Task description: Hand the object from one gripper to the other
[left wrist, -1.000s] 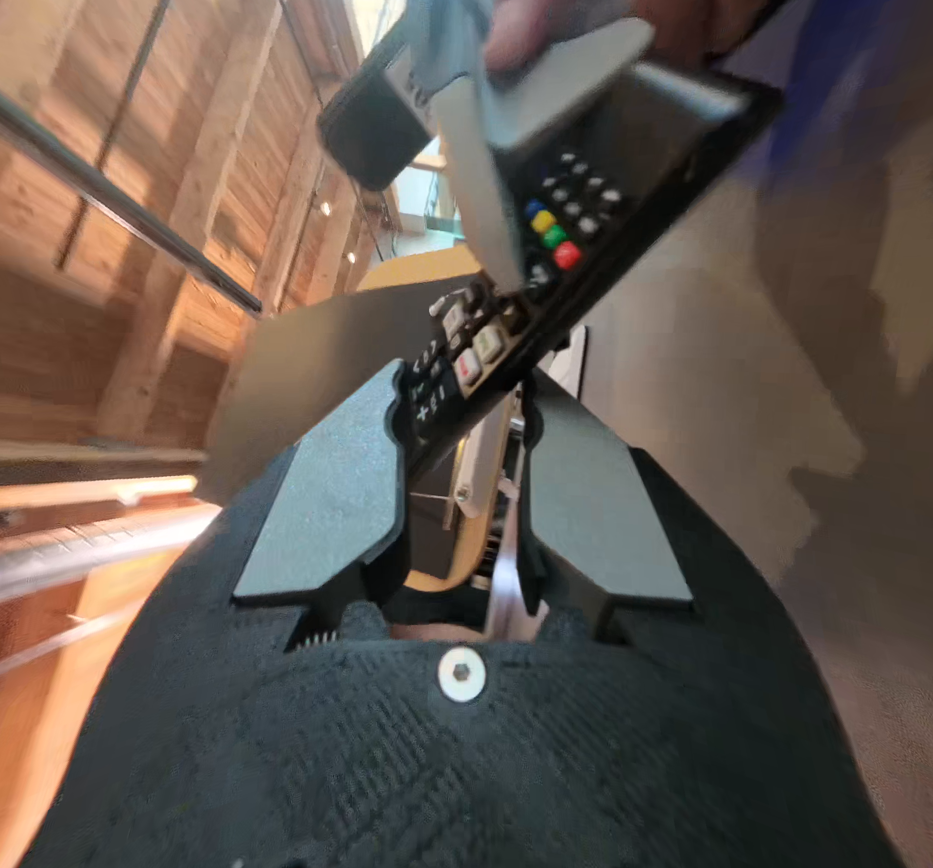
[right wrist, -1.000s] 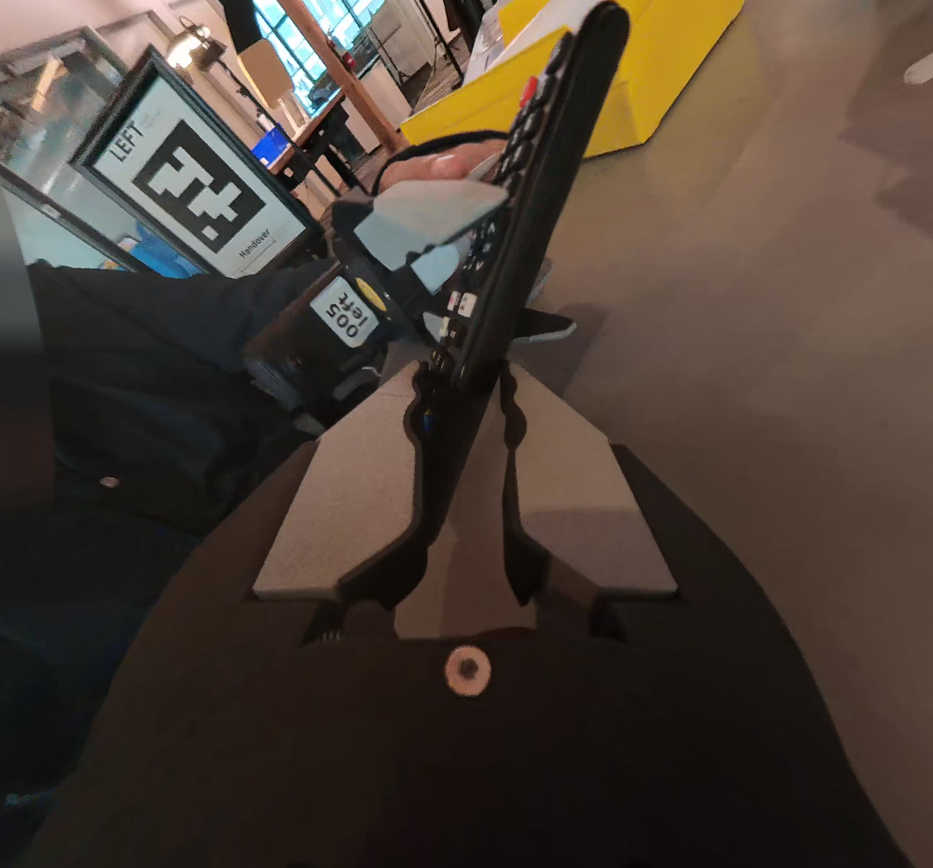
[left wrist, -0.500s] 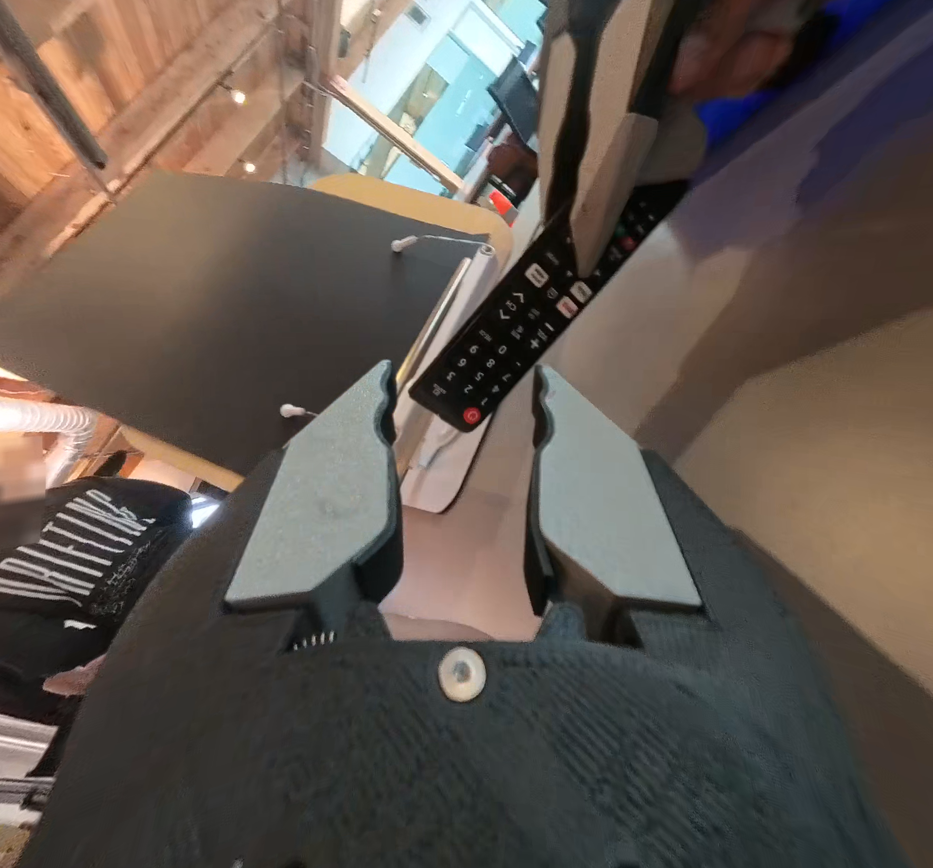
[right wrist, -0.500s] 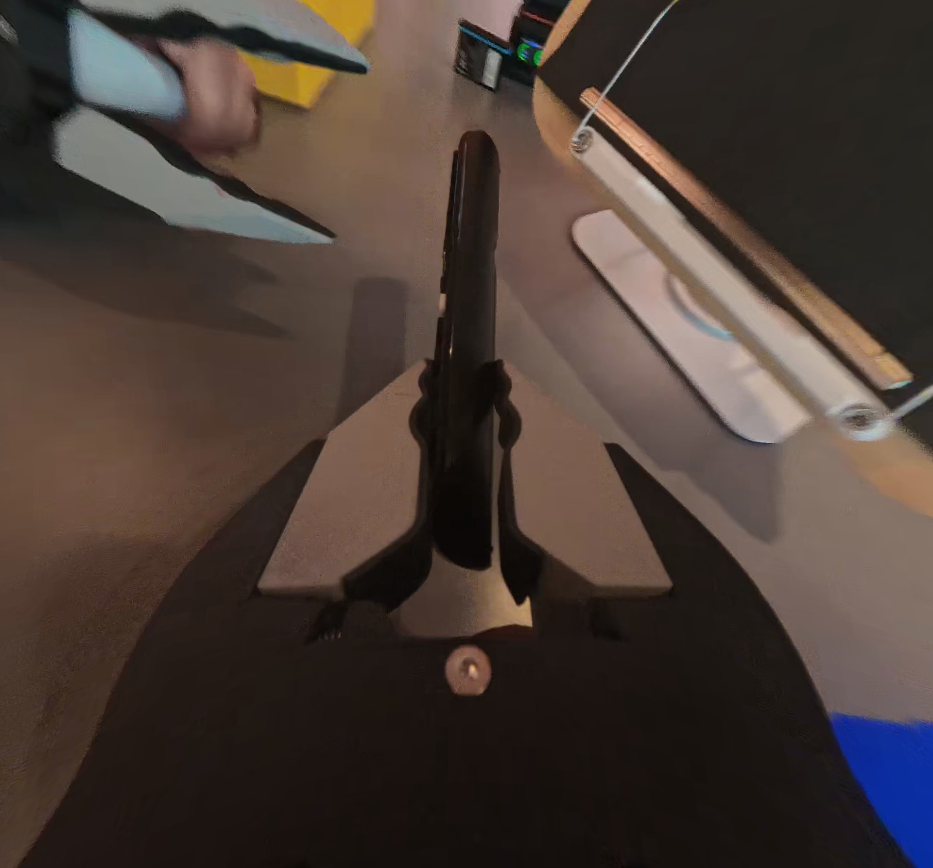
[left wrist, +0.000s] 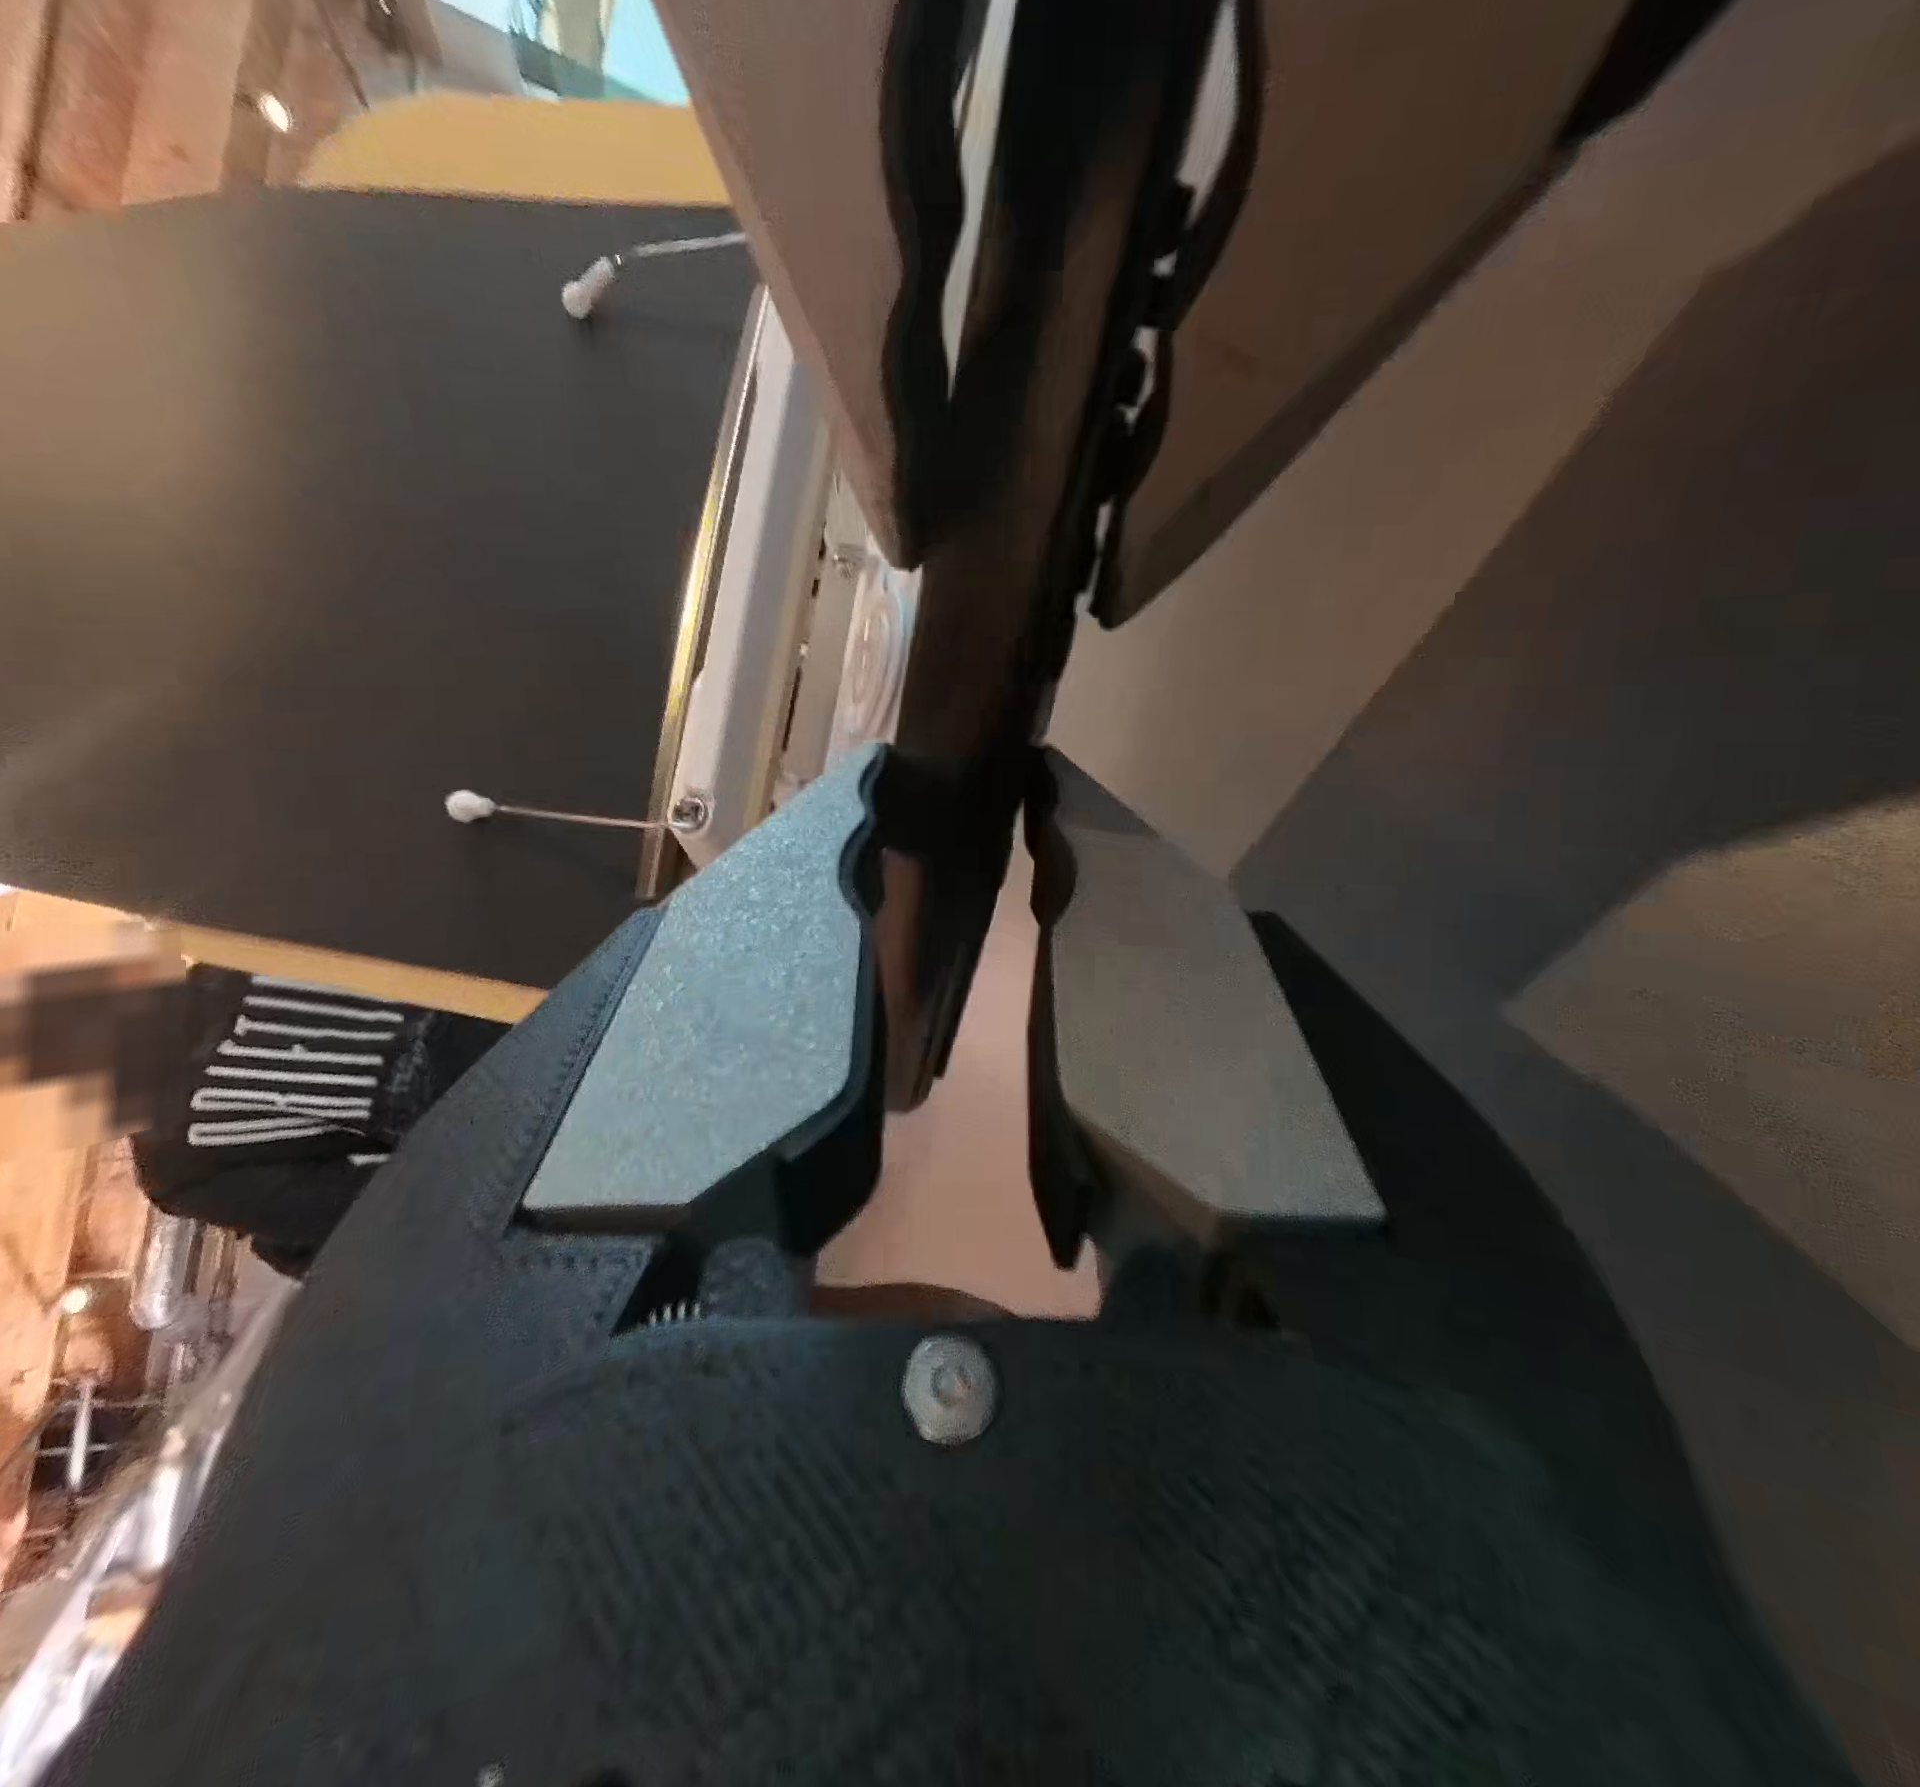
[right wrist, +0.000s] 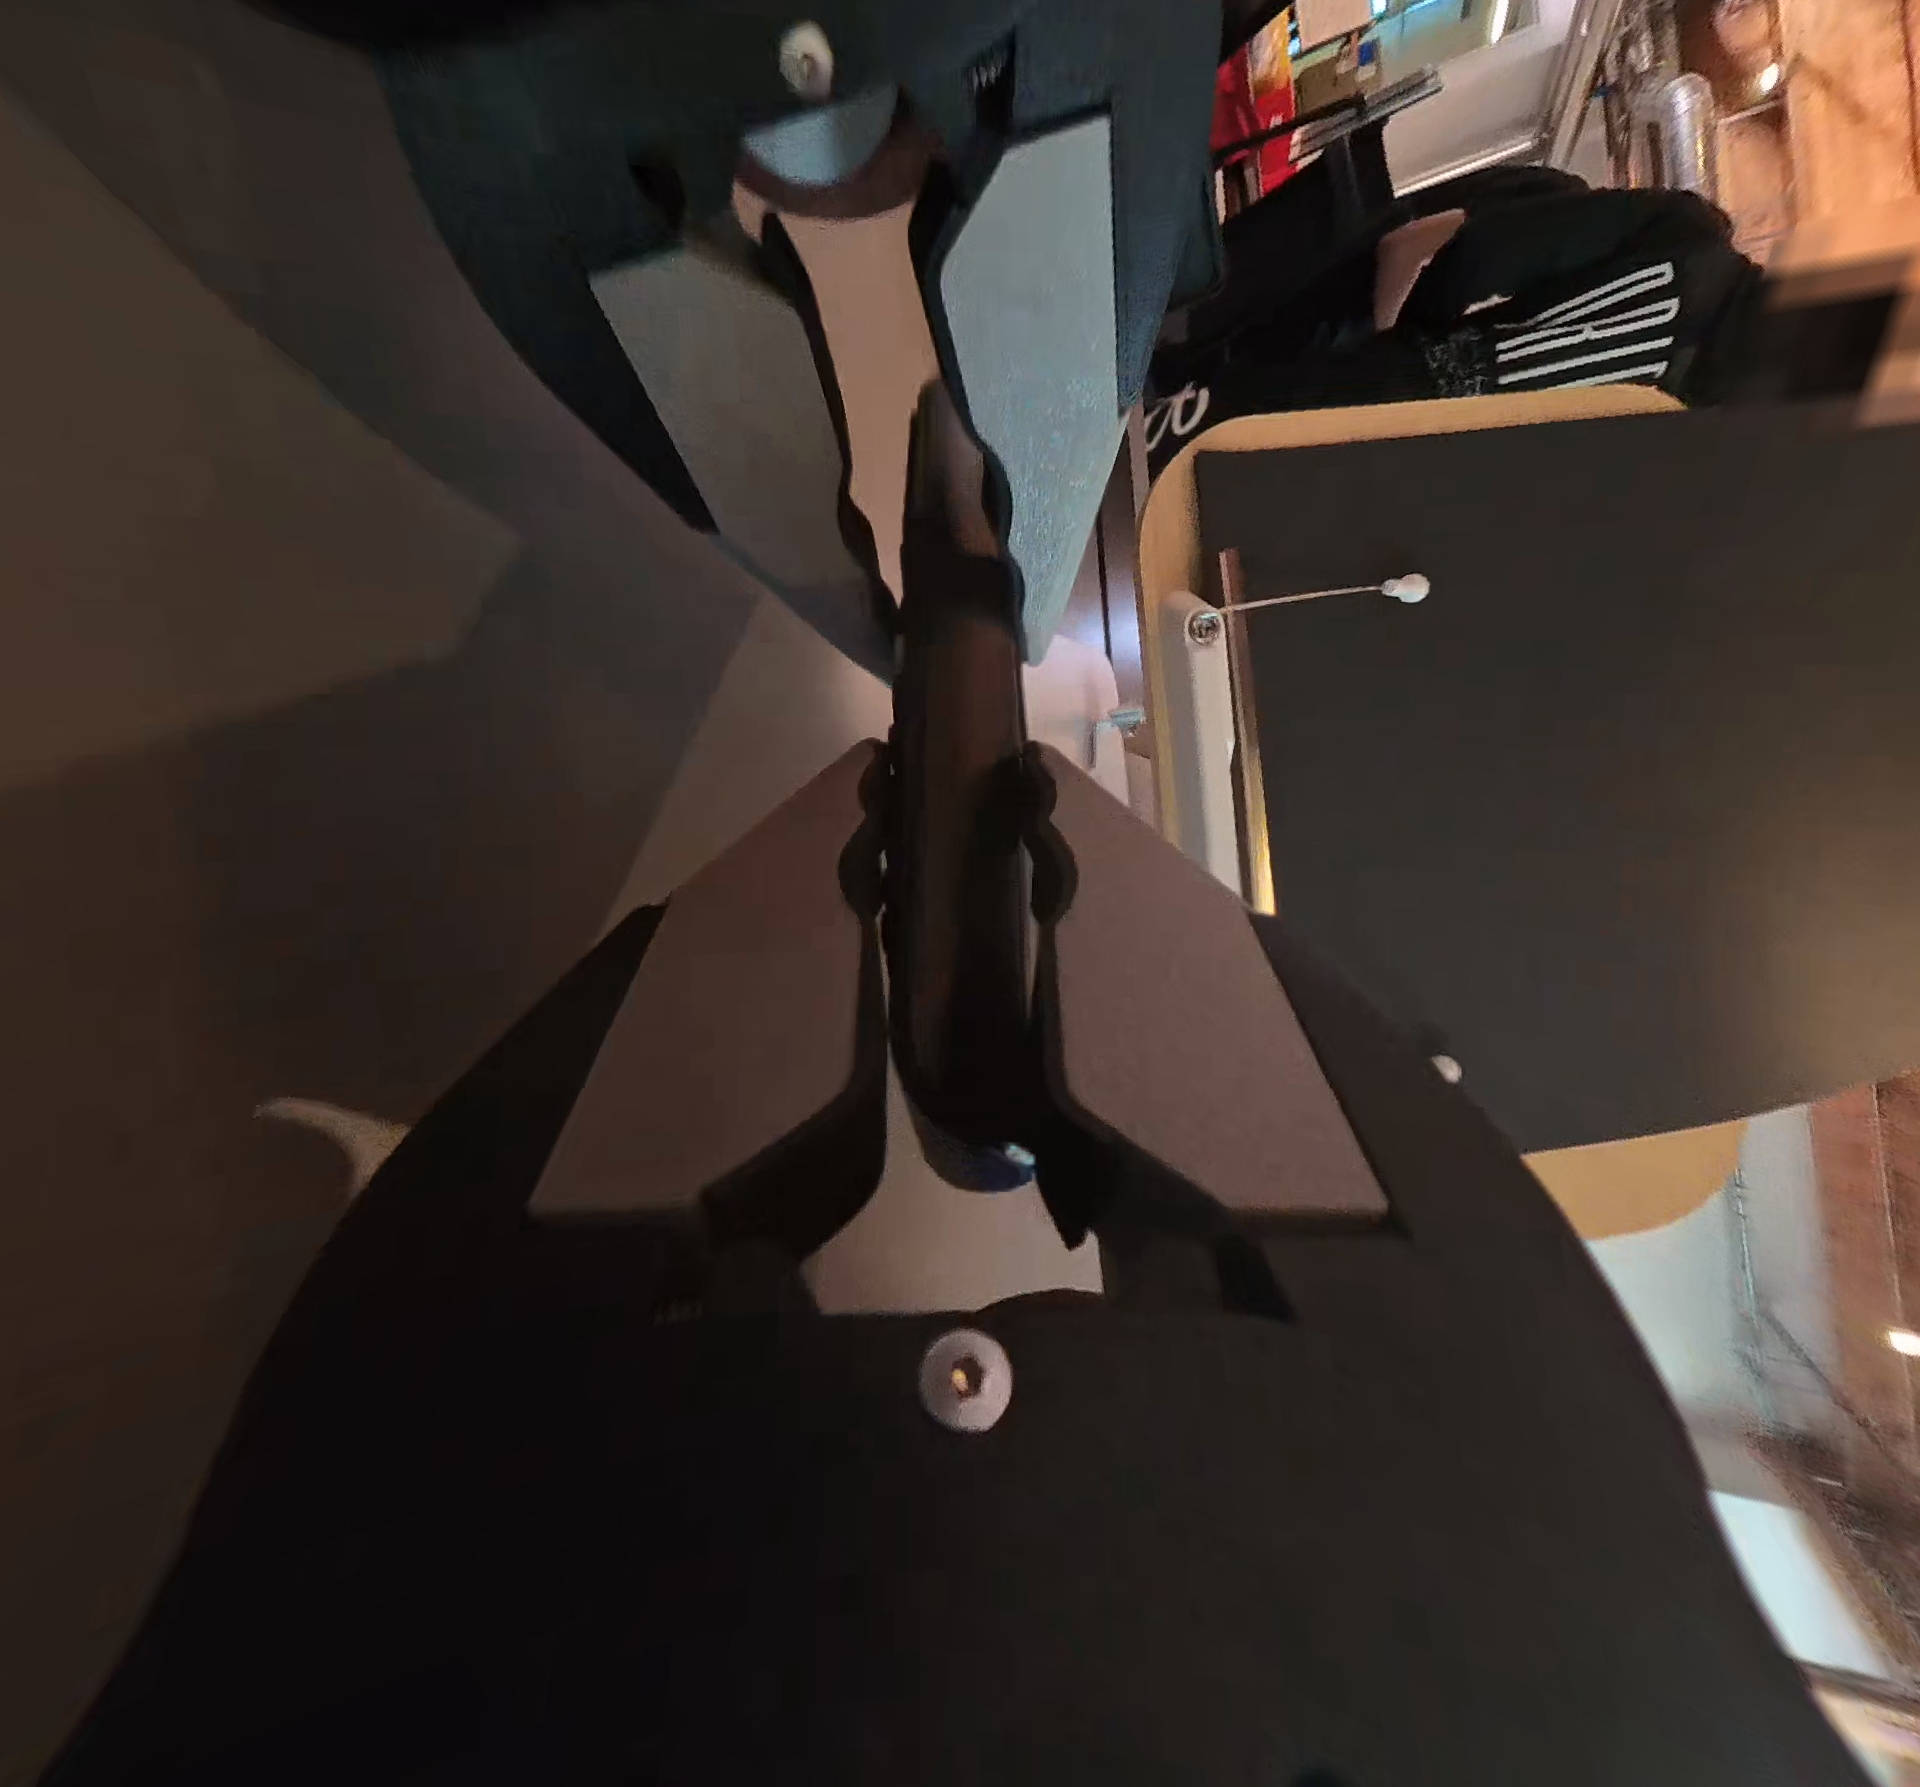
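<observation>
Handover, mid-transfer. The long, slim black plastic remote control (right wrist: 961, 927) is held in the air between two tools that face each other nose to nose. The right hand-held gripper (right wrist: 956, 802) pinches its near end, with both dark ribbed pads pressed flat against the remote's narrow sides. The left hand-held gripper (left wrist: 961, 792) has its grey-faced fingers (left wrist: 727, 1010) around the opposite end; the remote lies against the left finger's pad, but motion blur hides whether the right finger also bears on it, so I cannot tell if this grip is closed. In the right wrist view the left hand-held gripper (right wrist: 951, 594) appears inverted at top, straddling the far end of the remote.

The step in hand is judged to be the take by the left tool. The next move calls for a firm squeeze there before the right fingers spread, then a straight pull apart along the remote's length.

Surroundings: a dark panel with a pale wooden edge (left wrist: 312, 490) stands close beside the exchange, carrying thin metal rods with white tips (left wrist: 462, 807). A sideways swing could strike it. A person in a black printed garment (right wrist: 1558, 335) is beyond, well apart. Grey floor (right wrist: 260, 594) lies behind.
</observation>
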`<state>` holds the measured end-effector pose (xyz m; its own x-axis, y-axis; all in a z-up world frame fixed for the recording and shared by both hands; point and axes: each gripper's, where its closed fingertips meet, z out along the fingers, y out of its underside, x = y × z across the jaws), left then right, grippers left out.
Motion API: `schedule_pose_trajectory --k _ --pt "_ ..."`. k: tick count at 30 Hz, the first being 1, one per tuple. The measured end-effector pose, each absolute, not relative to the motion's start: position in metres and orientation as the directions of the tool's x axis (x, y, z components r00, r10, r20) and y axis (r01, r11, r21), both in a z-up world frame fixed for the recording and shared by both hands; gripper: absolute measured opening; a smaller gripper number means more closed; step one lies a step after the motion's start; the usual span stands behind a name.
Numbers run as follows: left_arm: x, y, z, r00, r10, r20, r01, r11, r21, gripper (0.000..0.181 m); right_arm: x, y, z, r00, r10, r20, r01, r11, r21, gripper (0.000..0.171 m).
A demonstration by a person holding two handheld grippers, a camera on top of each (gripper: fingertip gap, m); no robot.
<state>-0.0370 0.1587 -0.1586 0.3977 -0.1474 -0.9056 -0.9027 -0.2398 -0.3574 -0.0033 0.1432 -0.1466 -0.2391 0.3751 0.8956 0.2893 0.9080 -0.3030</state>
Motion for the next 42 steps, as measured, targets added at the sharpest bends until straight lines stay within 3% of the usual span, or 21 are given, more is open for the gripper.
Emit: schedule_pose_trajectory --k 2,5,9,12,15,20,24,26,28,31,35,38,42 --pt "-0.039 0.159 -0.15 0.456 -0.11 -0.883 -0.875 -0.237 -0.423 0.023 -0.003 0.141 -0.136 -0.213 0.489 0.846 0.253 0.864 -0.436 0.024" --pt "-0.052 0.156 -0.127 0.548 0.007 -0.836 -0.815 -0.22 -0.536 0.023 0.005 0.152 -0.099 -0.135 0.723 0.678 0.165 0.691 -0.704 0.044" --pt "-0.06 0.149 -0.1 0.78 0.065 -0.623 -0.619 -0.075 -0.782 0.022 0.021 0.182 -0.063 -0.087 0.913 0.398 0.05 0.403 -0.914 0.035" --pt "-0.043 0.143 -0.086 0.905 -0.075 -0.419 -0.412 0.09 -0.906 0.023 0.026 0.182 -0.053 -0.187 0.965 0.183 -0.02 0.182 -0.983 0.037" --pt "-0.026 0.14 -0.081 0.942 -0.227 -0.246 -0.222 0.127 -0.967 0.022 0.03 0.16 -0.047 -0.359 0.932 0.05 -0.055 0.032 -0.998 0.046" --pt "0.022 0.135 -0.098 0.836 -0.548 -0.021 -0.017 0.013 -1.0 0.023 0.029 0.125 -0.059 -0.475 0.875 0.096 -0.035 0.09 -0.995 0.048" --pt "0.042 0.134 -0.121 0.786 -0.618 0.004 -0.07 -0.096 -0.993 0.023 0.026 0.1 -0.078 -0.547 0.825 0.14 0.001 0.168 -0.986 0.042" --pt "0.05 0.132 -0.128 0.764 -0.645 -0.016 -0.121 -0.119 -0.985 0.025 0.023 0.098 -0.082 -0.539 0.824 0.173 -0.003 0.204 -0.979 0.023" --pt "0.05 0.132 -0.126 0.774 -0.633 -0.017 -0.113 -0.111 -0.987 0.026 0.023 0.098 -0.087 -0.531 0.814 0.236 -0.008 0.274 -0.962 0.021" --pt "0.038 0.135 -0.117 0.803 -0.595 0.037 -0.034 -0.108 -0.994 0.045 0.018 0.113 -0.083 -0.389 0.819 0.421 -0.057 0.435 -0.899 0.02" --pt "0.014 0.135 -0.106 0.806 -0.564 0.183 0.128 -0.136 -0.982 0.061 0.008 0.146 -0.091 -0.13 0.65 0.749 0.026 0.757 -0.653 0.021" --pt "0.006 0.131 -0.101 0.758 -0.578 0.301 0.236 -0.187 -0.953 0.071 0.003 0.162 -0.097 -0.03 0.495 0.868 0.118 0.865 -0.489 0.021" --pt "-0.002 0.121 -0.085 0.541 -0.628 0.559 0.488 -0.308 -0.817 0.061 0.004 0.165 -0.093 0.035 0.228 0.973 0.156 0.96 -0.231 0.021"
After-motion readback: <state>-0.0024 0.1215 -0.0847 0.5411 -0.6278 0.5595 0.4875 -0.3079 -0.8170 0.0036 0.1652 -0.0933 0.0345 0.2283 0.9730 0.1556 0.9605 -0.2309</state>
